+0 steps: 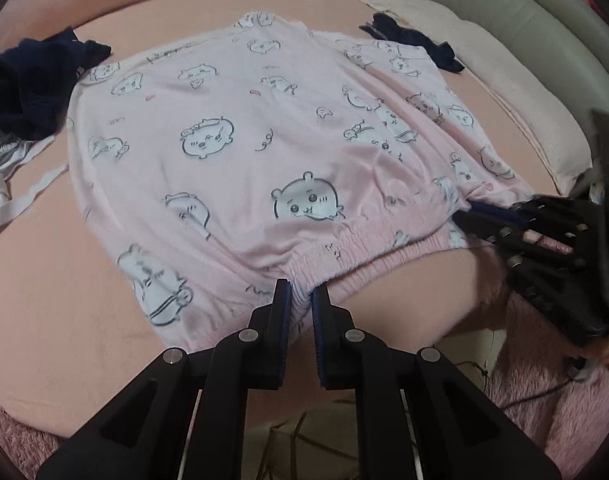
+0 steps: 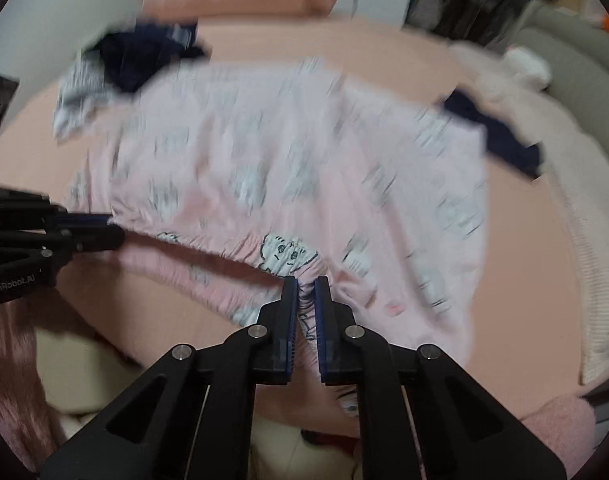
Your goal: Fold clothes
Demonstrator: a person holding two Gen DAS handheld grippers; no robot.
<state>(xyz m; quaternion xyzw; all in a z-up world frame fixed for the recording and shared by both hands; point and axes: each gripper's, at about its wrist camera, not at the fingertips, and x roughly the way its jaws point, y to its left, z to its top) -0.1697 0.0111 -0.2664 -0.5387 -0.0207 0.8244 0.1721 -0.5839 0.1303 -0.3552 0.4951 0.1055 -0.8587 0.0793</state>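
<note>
A pink garment (image 1: 240, 128) printed with cartoon animal faces lies spread on the peach bed sheet (image 1: 64, 280), its elastic waistband (image 1: 368, 244) toward the near edge. In the left wrist view my left gripper (image 1: 302, 292) is shut on the bunched left end of the waistband. At the right of that view my right gripper (image 1: 462, 210) pinches the other end. The right wrist view is blurred; there the right gripper (image 2: 305, 284) is shut on gathered pink garment (image 2: 304, 152) fabric, and the left gripper (image 2: 114, 228) holds the waistband at the far left.
A navy garment (image 1: 28, 92) and a white striped one (image 1: 0, 168) lie at the left of the bed. Another navy piece (image 1: 416, 40) lies at the back right beside a beige blanket (image 1: 524, 100). A fluffy pink rug (image 1: 544, 400) lies below the bed edge.
</note>
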